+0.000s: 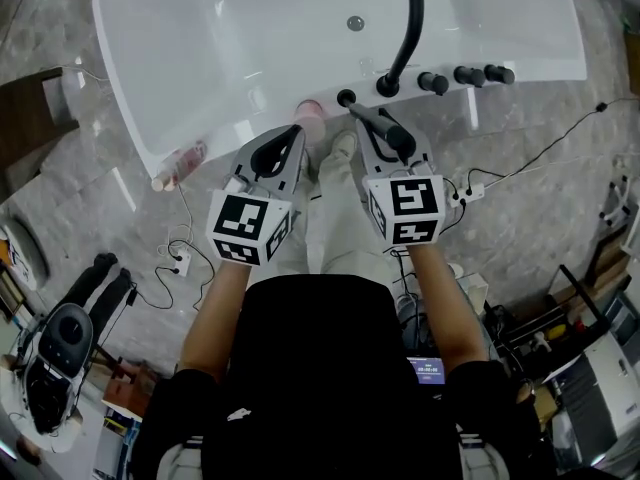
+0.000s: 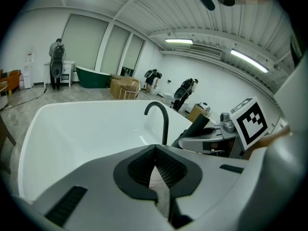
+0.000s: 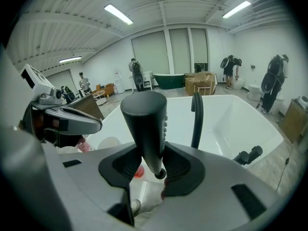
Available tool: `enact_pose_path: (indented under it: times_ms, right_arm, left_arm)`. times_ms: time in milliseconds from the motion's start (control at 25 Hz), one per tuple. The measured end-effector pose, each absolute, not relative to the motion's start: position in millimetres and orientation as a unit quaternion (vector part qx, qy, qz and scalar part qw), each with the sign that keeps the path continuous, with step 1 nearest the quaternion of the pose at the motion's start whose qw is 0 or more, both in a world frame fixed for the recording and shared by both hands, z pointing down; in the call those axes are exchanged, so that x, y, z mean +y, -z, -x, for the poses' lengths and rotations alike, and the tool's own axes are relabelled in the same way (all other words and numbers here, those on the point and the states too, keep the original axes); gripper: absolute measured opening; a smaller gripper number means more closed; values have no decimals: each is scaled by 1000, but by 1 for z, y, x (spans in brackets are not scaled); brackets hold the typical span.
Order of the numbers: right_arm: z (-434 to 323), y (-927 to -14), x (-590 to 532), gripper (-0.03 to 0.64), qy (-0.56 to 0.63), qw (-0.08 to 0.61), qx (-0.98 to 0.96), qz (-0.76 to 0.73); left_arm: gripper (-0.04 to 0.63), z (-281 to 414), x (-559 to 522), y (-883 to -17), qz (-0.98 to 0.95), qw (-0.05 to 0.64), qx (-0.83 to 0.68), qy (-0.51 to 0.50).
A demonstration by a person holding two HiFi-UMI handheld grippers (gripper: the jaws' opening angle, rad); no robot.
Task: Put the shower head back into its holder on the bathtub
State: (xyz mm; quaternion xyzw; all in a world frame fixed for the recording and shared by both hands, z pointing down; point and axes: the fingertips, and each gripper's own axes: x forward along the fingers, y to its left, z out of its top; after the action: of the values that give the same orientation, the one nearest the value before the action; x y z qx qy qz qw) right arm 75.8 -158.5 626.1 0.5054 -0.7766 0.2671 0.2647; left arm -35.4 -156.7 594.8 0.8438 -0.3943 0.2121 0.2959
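Grey marbled floor [image 1: 70, 198], white bathtub [image 1: 200, 28] across the top of the head view. Person stands at its near rim with a gripper in each hand.

Black gooseneck faucet [image 1: 408, 28] rises from the rim at the tub's right end. A row of black knobs [image 1: 465, 76] sits just right of its base.

Left gripper [image 1: 290, 133]: jaws narrow, tips together, nothing between the pads. It points at the near rim, left of the faucet.

Right gripper [image 1: 365, 118]: clamped on the black shower head [image 1: 397, 136]. Pads grip it near its thin end. The thick end sticks back up toward the gripper's camera, and the thin end has a small round tip pointing at the rim. Shower head is over the near rim, just left of the faucet base. Can't tell whether the tip touches the rim.

Both grippers are side by side, near each other, tilted downward.

Pink-capped bottle [image 1: 180, 160] lies against the tub's outer wall, left of the left gripper. White power strip [image 1: 180, 261] with cable is on the floor below it.
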Motion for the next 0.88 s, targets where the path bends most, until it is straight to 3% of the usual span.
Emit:
enact_pose_path:
  times_ms: [880]
  right_arm:
    - [-64, -712, -168, 137, -281, 319, -763, -487]
  left_arm:
    - [14, 38, -155, -618, -834, 310, -402, -216]
